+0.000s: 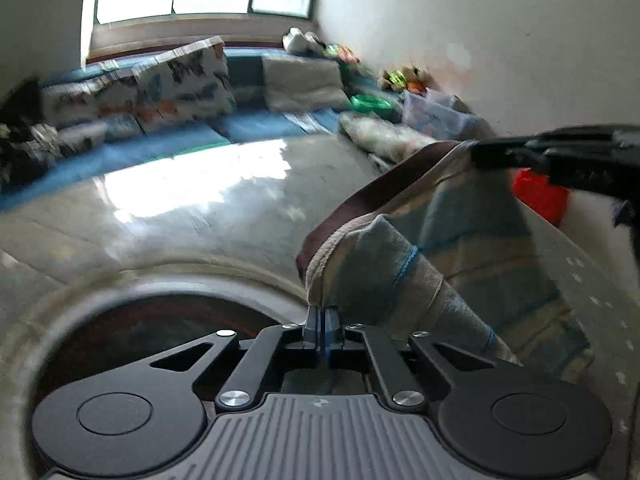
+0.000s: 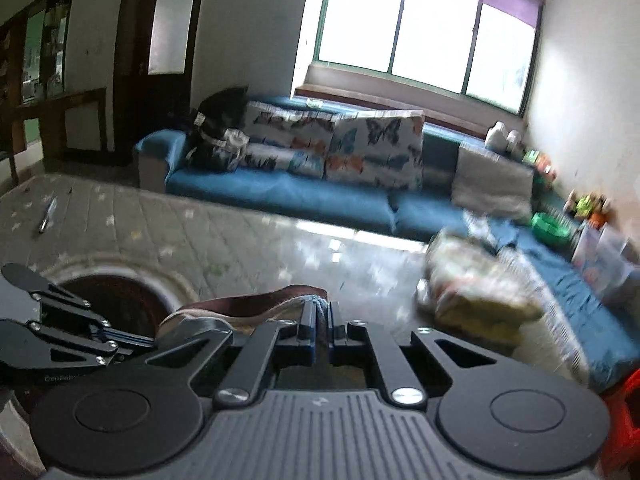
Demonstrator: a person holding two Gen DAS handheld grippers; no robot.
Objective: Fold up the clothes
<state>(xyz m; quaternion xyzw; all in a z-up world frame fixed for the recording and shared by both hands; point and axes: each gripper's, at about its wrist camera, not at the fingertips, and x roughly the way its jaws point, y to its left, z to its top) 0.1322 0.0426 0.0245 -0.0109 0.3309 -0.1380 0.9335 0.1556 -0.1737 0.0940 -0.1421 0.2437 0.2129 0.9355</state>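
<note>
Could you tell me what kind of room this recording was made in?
Most likely a home living room: a long blue sofa with butterfly cushions stands under a wide window, and toys sit in the corner.

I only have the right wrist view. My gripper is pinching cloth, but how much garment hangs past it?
Observer: In the left wrist view the striped garment stretches as a wide sheet between both grippers, with a dark brown band along its top edge.
Operator: Left gripper closed on it too?
Observer: Yes, the left gripper has its jaws together on a bunched corner with blue stitching.
Operator: Anything behind the cloth on my side?
Observer: A red object sits just below the right gripper, partly hidden by the garment.
</note>
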